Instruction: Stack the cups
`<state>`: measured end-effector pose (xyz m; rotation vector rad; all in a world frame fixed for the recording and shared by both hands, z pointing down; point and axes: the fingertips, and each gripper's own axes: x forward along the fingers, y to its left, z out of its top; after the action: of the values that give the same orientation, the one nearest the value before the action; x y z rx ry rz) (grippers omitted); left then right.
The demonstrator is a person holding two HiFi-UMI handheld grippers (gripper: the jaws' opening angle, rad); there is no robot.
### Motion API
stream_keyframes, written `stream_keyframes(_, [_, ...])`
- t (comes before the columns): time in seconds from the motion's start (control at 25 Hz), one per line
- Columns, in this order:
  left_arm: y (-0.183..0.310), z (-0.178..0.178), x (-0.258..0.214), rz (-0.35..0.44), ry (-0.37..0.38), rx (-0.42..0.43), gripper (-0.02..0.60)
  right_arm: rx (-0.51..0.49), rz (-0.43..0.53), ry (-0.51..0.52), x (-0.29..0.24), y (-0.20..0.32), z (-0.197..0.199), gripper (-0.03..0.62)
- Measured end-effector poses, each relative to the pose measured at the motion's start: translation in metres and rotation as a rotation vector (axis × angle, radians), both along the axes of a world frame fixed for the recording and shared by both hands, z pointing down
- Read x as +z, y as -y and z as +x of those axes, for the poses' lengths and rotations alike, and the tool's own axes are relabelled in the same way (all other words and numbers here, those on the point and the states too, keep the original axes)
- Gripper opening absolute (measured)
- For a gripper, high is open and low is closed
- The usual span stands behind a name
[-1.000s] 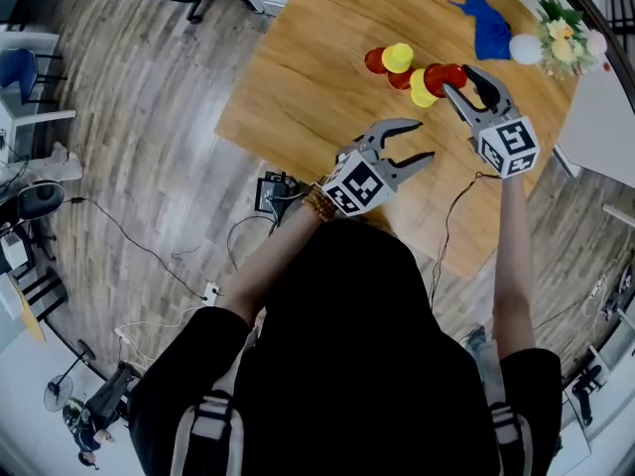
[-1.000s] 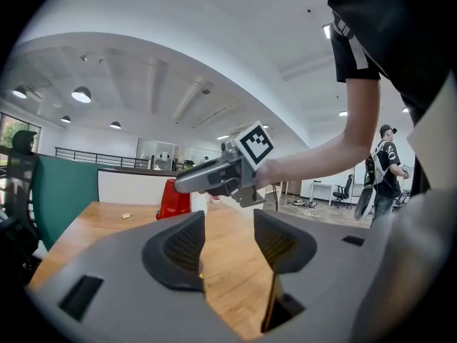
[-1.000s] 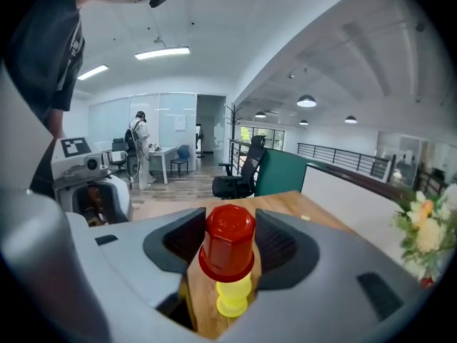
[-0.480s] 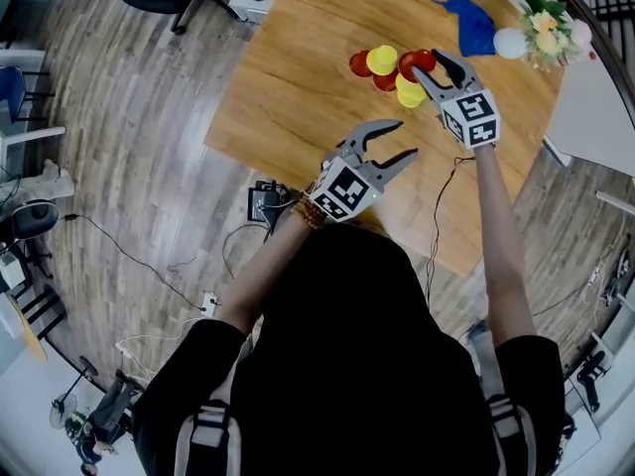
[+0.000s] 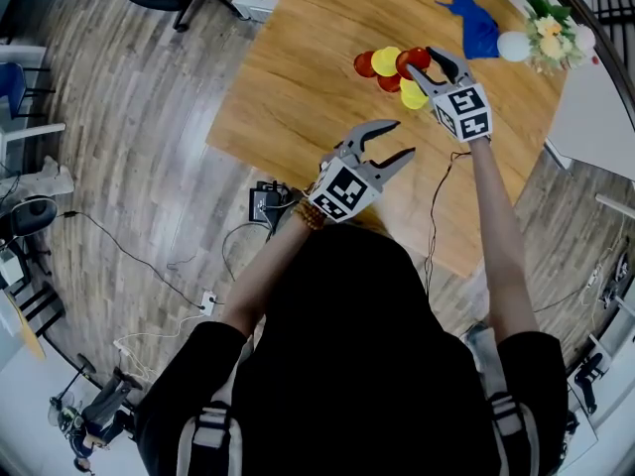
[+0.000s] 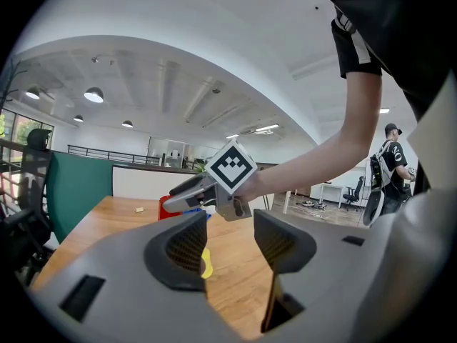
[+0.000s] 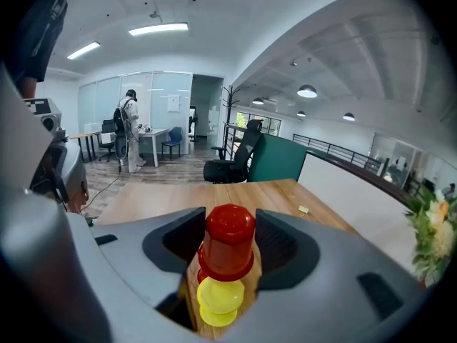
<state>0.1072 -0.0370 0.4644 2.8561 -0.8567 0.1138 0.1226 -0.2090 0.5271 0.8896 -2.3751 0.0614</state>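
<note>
**At the far side of the bench [image 5: 298, 87], a red cup [image 7: 229, 241] sits pinched in your right tongs [image 5: 423, 61]**

Your left tongs [image 5: 402, 139] hover over the near part of the wood, spread wide with nothing between them. The left gripper view shows only bare bench and a sliver of yellow in their gap.

Farther out, a tight group of cups rests on the bench. There is an outer red cup [image 5: 364, 64] at the left and a yellow cup [image 5: 386, 60] just beside it. A second red cup [image 5: 389, 83] stands nearer to you, with a second yellow cup [image 5: 413, 94] to the right of that.

Your right tongs reach over this group from the right and clamp both sides of the red cup. It is upside down, closed end up and flared rim down. From the head view it lies just right of the yellow cup and beyond the second yellow cup. The right gripper view shows yellow directly under its rim. Whether that rim touches anything below, you cannot tell.

Right of the tongs lie a blue cloth [image 5: 479, 28] and, near the bench's right corner, a white vase [image 5: 514, 46] with flowers [image 5: 551, 23].
</note>
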Motion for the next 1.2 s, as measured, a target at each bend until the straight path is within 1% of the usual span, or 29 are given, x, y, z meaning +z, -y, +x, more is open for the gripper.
stream_keyframes(0.24, [0.000,0.000,0.000,-0.004,0.001,0.007,0.221,0.010,-0.011,0.023,0.002,-0.003,0.001,0.235])
stream_keyframes(0.4, [0.000,0.000,0.001,-0.005,0.002,0.008,0.221,0.021,-0.004,0.064,-0.008,-0.005,0.004,0.271])
stream_keyframes(0.52, [0.005,-0.002,0.000,-0.004,-0.003,-0.007,0.221,0.050,0.039,0.110,-0.033,-0.005,0.011,0.272])
stream_keyframes(0.6, [0.011,-0.003,-0.004,0.005,-0.006,-0.028,0.221,0.083,0.097,0.145,-0.057,-0.007,0.018,0.270])
stream_keyframes(0.68, [0.019,-0.003,-0.010,0.023,-0.011,-0.061,0.221,0.129,0.175,0.172,-0.082,-0.012,0.026,0.270])
stream_keyframes(0.76, [0.029,-0.005,-0.019,0.055,-0.016,-0.104,0.221,0.179,0.259,0.178,-0.103,-0.020,0.034,0.270])
stream_keyframes(0.88, [0.044,-0.016,-0.035,0.116,-0.019,-0.193,0.221,0.239,0.343,0.186,-0.120,-0.036,0.039,0.269])
stream_keyframes(0.96, [0.053,-0.029,-0.044,0.146,-0.025,-0.268,0.214,0.261,0.368,0.200,-0.122,-0.050,0.038,0.249])
stream_keyframes(1.04, [0.059,-0.040,-0.051,0.168,-0.029,-0.338,0.187,0.280,0.382,0.216,-0.121,-0.066,0.034,0.224])
stream_keyframes(1.12, [0.062,-0.046,-0.056,0.184,-0.028,-0.390,0.156,0.306,0.392,0.229,-0.118,-0.079,0.031,0.198])
stream_keyframes(1.2, [0.063,-0.049,-0.057,0.198,-0.009,-0.428,0.131,0.339,0.395,0.240,-0.114,-0.090,0.029,0.173])
